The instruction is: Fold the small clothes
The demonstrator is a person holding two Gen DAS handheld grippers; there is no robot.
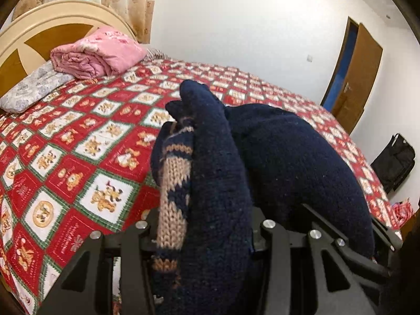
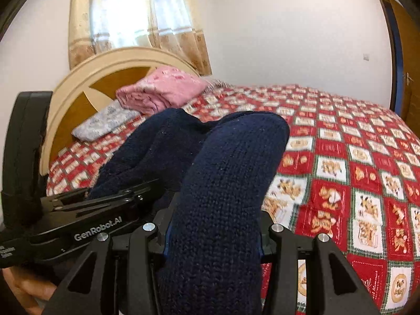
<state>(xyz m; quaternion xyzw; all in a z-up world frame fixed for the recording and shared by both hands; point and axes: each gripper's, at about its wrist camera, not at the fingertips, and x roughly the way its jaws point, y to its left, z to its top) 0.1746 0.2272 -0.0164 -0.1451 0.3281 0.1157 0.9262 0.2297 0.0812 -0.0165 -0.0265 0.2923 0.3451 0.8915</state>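
Note:
A navy knit sweater (image 1: 288,157) with a tan patterned band (image 1: 173,210) hangs bunched above the bed. My left gripper (image 1: 204,225) is shut on a thick fold of it, and the wool hides the fingertips. In the right wrist view the same sweater (image 2: 236,162) bulges out of my right gripper (image 2: 212,223), which is shut on another fold. The left gripper (image 2: 86,210) shows there at the lower left, close beside the right one, with a hand (image 2: 26,288) under it.
Below lies a bed with a red, white and green checked cover (image 1: 78,157). A folded pink quilt (image 1: 97,52) and a grey pillow (image 1: 34,89) sit by the cream headboard (image 1: 52,13). A brown door (image 1: 359,73) and a black bag (image 1: 396,160) stand at the right.

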